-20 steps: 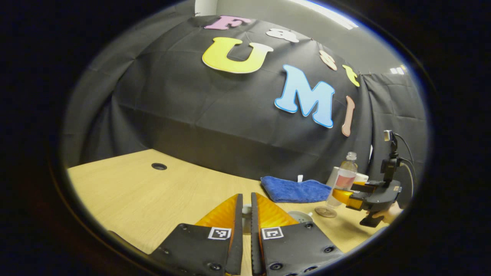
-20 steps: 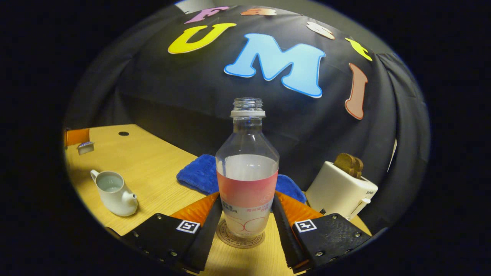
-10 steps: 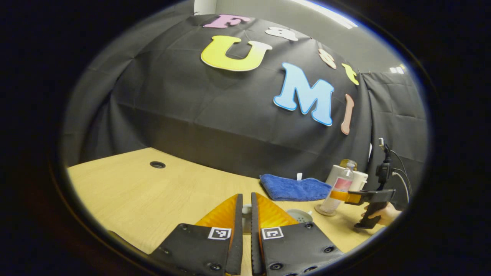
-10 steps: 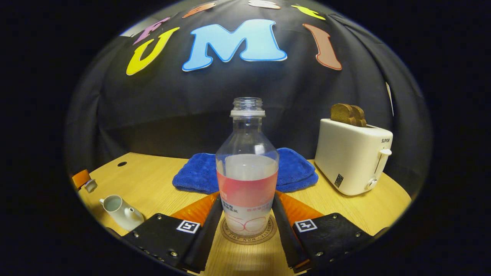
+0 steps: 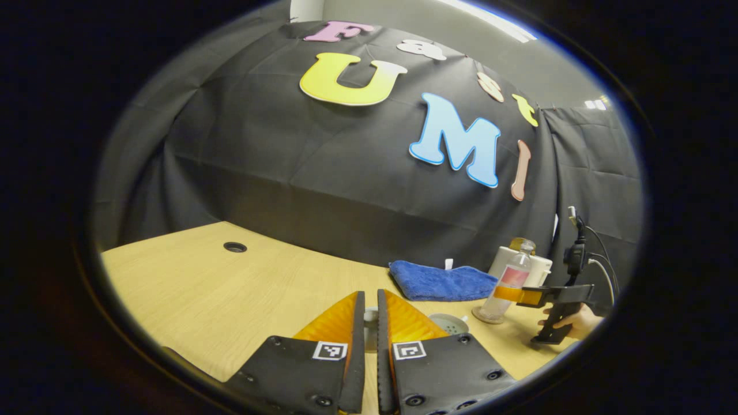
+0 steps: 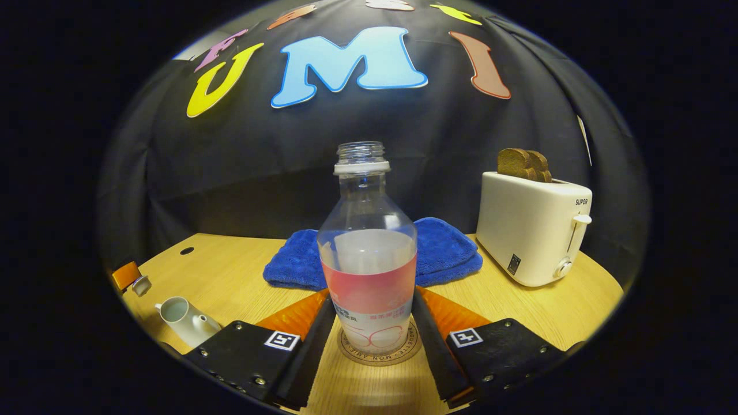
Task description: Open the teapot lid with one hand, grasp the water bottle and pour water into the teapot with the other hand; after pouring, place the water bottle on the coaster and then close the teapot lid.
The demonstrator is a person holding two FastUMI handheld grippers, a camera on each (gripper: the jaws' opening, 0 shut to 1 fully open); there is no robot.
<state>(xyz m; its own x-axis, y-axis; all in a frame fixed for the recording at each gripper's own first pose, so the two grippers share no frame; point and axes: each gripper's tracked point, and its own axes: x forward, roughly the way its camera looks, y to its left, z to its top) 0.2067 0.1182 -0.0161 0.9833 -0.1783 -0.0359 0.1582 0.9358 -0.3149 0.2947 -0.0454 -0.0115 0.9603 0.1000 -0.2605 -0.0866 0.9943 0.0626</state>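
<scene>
Standing on coaster (image 6: 377,353), water bottle (image 6: 369,271) between loosened right fingers (image 6: 314,334) — left fingers (image 5: 354,340) pinching lid (image 5: 371,328), teapot (image 6: 183,319) uncovered.

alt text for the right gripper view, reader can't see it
An uncapped water bottle stands upright on a round coaster between the two fingers of the right claw. Behind it lie a blue cloth and a white toaster holding toast; an open white teapot sits far left on the wooden table.

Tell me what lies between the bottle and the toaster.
In the right gripper view, the blue cloth lies behind the bottle, reaching partway toward the toaster; then bare table.
</scene>
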